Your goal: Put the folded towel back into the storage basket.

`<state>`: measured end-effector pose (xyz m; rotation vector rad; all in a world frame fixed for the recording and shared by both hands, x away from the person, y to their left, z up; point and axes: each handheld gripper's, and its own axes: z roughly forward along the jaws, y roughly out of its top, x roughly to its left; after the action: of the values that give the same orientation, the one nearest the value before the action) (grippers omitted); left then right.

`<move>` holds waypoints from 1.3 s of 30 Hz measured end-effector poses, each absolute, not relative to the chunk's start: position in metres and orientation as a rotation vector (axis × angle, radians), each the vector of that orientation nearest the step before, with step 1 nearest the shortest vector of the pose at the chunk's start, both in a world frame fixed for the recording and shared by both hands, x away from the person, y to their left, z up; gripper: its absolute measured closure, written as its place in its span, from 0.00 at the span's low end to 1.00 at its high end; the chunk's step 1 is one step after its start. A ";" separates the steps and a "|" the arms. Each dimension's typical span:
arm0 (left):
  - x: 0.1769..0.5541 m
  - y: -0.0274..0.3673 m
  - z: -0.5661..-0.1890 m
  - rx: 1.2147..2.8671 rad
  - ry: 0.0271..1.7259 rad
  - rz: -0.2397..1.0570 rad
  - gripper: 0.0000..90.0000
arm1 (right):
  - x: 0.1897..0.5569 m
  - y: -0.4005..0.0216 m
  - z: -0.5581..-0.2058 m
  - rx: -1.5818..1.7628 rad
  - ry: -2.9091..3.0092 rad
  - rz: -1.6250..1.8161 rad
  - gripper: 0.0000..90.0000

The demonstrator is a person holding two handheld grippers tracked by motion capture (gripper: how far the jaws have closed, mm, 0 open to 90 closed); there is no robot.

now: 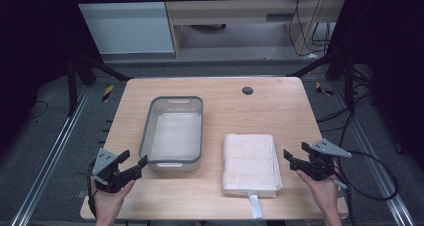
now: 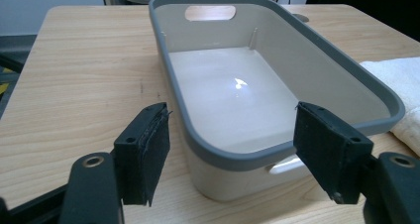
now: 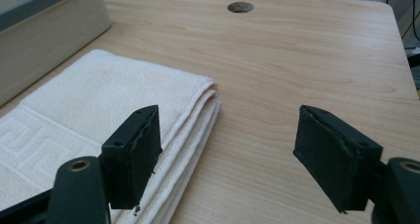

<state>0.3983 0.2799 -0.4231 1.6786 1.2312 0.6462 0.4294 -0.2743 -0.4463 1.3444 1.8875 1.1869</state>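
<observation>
Towel (image 3: 89,120) cut by left edge.

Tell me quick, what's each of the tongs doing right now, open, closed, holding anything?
Left tongs: open, holding nothing, jaws either side of the bin's near corner.
Right tongs: open, holding nothing, beside the towel.

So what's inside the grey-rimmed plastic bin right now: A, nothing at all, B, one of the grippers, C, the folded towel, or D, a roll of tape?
A: the bin shows only its bare pale floor with a glint of light on it, while the folded white towel lies on the table beside it and both grippers are held outside it.
</observation>
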 end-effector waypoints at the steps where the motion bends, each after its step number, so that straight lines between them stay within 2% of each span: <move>1: 0.399 0.278 -0.422 1.679 1.228 0.646 0.33 | 0.430 -0.275 -0.445 1.345 1.888 1.191 0.29; 26: 0.416 0.209 -0.402 1.768 1.062 0.620 0.32 | 0.444 -0.274 -0.422 1.321 1.870 1.238 0.20; 39: 0.418 0.175 -0.398 1.794 0.995 0.585 0.32 | 0.454 -0.261 -0.409 1.271 1.875 1.259 0.19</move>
<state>0.4182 0.1753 -0.3984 1.7940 0.9954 0.5849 0.4536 -0.2613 -0.4090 1.2711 1.8747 1.2587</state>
